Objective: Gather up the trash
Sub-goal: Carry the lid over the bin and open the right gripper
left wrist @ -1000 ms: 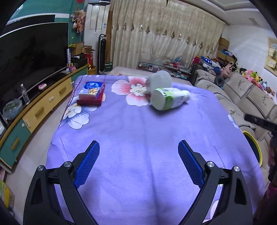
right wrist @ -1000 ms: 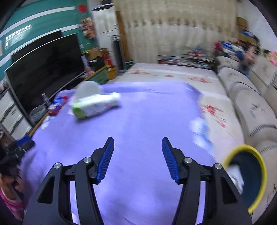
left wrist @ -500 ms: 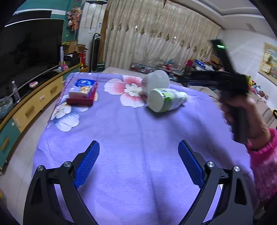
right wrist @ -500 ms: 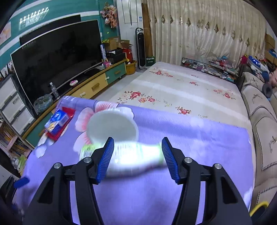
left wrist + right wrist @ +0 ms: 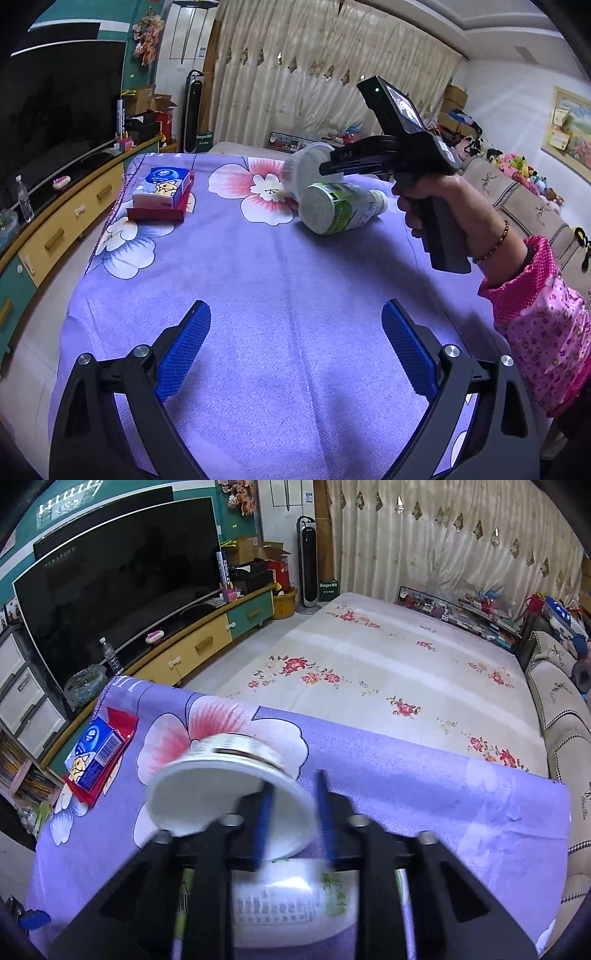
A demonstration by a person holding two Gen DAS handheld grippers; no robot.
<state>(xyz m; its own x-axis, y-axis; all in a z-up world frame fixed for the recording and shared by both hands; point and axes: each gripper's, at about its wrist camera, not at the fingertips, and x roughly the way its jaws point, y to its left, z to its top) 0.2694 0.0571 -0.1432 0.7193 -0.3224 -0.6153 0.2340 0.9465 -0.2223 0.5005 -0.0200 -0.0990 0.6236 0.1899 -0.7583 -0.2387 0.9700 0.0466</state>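
Two jaws astride white cup (image 5: pixel 229 797) rim, tablecloth (image 5: pixel 280 288) beyond.

Both views are evenly lit by soft indoor light, with a brighter wash on the wall at the upper right of the left wrist view. The left tongs (image 5: pixel 295 347) cast faint, diffuse shadows on the purple table (image 5: pixel 280 266) cloth at the bottom. Fisheye bending curves the room lines, and black vignette fills the corners. In the right wrist view the right tongs (image 5: pixel 293 812), the white cup (image 5: pixel 221 794) and the bottle (image 5: pixel 295 901) are motion-blurred; the background stays sharp.
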